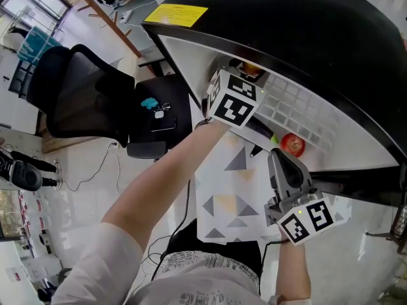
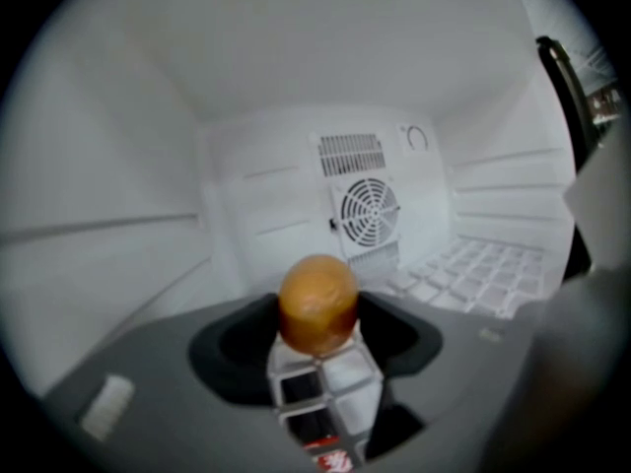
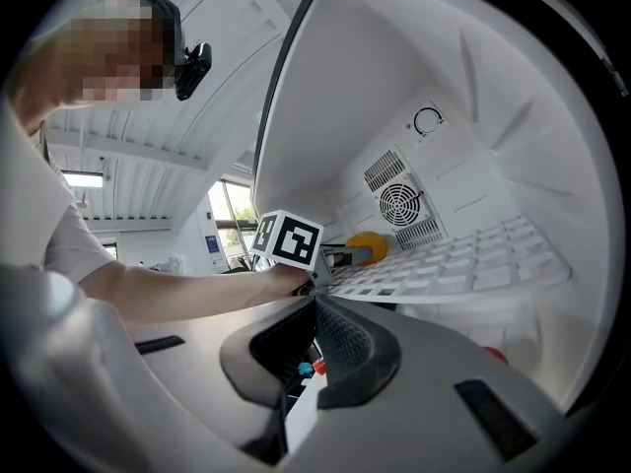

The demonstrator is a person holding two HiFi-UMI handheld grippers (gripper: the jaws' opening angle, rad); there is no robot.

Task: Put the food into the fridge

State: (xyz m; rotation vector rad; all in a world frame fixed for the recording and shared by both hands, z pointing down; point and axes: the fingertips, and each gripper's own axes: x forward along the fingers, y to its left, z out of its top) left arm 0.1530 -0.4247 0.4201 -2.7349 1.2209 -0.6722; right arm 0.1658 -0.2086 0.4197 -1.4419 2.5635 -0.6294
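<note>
An orange (image 2: pixel 317 299) sits between the jaws of my left gripper (image 2: pixel 319 341), which is shut on it inside the white fridge (image 2: pixel 148 225). In the head view the left gripper (image 1: pixel 245 75) reaches over the wire shelf (image 1: pixel 299 110), with the orange (image 1: pixel 251 68) at its tip. In the right gripper view the orange (image 3: pixel 367 247) is level with the shelf (image 3: pixel 454 264); I cannot tell whether it touches. A red apple (image 1: pixel 293 143) lies below the shelf. My right gripper (image 1: pixel 277 156) waits at the fridge's front, its jaws shut (image 3: pixel 315 304) on nothing.
A round fan grille (image 2: pixel 368 213) is on the fridge's back wall. The fridge's black top (image 1: pixel 305 30) carries a yellow label (image 1: pixel 176 13). A cloth with grey triangles (image 1: pixel 235 196) lies below my arms. A black office chair (image 1: pixel 82 100) stands at the left.
</note>
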